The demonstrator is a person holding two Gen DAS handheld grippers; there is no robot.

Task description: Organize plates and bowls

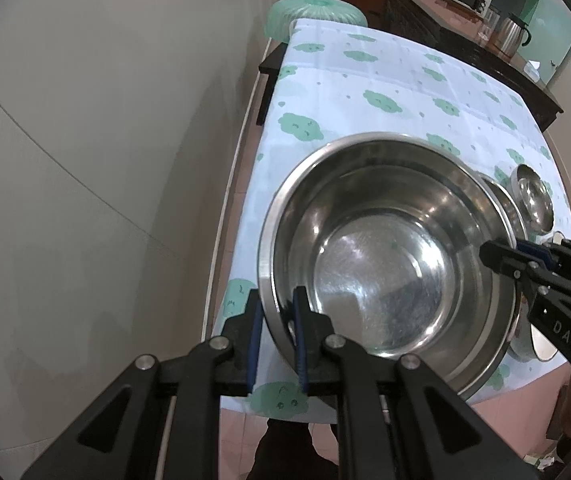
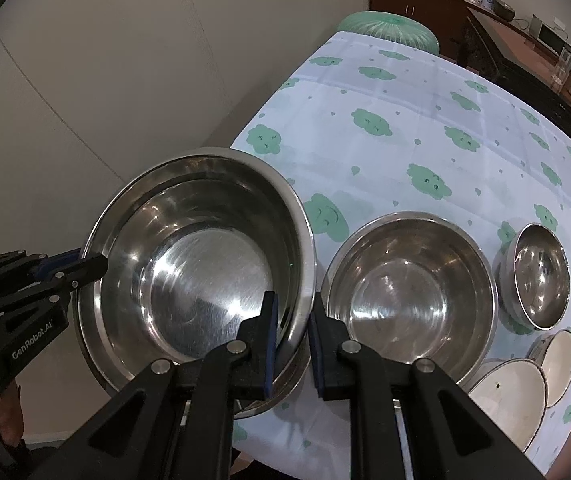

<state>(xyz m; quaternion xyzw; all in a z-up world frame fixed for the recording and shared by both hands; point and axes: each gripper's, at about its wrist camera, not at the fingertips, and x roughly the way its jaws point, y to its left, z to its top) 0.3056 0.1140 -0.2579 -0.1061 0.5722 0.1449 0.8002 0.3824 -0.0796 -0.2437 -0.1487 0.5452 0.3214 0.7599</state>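
**Gripping one big steel bowl from two sides**

Reading the print came first: the left gripper (image 2: 85,270) carried the words "GenRobot.AI" on its black body, and the right gripper (image 1: 497,258) showed the letters "DAS" on its side.

The large steel bowl (image 1: 385,248) hung tilted above the near edge of the table (image 1: 365,80). The left gripper was closed narrow on the bowl's wall at one side, with one blue pad inside and one outside. The right gripper pinched the opposite rim in the same way. Both tools pointed steeply down.

Just beside this bowl, a medium steel bowl (image 2: 409,292) stood on the green cloud tablecloth (image 2: 425,128). A small steel bowl (image 2: 541,276) stood next to it, and two white plates (image 2: 509,392) lay near the table corner. A green stool (image 2: 389,30) stood at the far end.
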